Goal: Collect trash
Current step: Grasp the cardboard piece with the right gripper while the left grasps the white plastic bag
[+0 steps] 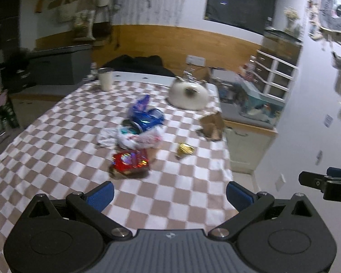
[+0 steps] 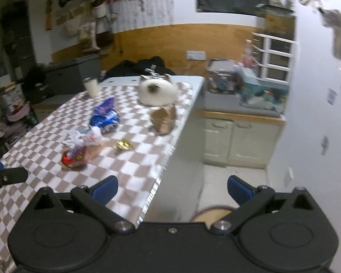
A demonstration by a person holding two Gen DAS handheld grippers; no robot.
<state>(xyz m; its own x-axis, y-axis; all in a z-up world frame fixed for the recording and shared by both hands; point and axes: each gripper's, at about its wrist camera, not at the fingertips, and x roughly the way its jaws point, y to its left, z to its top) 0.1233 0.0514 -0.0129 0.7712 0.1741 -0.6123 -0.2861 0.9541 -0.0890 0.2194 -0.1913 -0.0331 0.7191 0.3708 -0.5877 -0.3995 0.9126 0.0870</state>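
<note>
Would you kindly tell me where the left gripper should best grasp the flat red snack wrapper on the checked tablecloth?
Probably the near edge of the flat red snack wrapper, approached from above and the near side. It lies low on the checked tablecloth, so fingers must pinch a raised, crumpled edge. The left gripper is open and faces it. Blur hides finer folds.

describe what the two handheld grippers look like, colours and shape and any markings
Both match: the left gripper and the right gripper have black linkage arms with silver pivot bolts, two round black housings, and blue textured pads on the fingers. The left one's centre plate is ribbed grey with a small logo; the right one's is plain black. No cables show.
</note>
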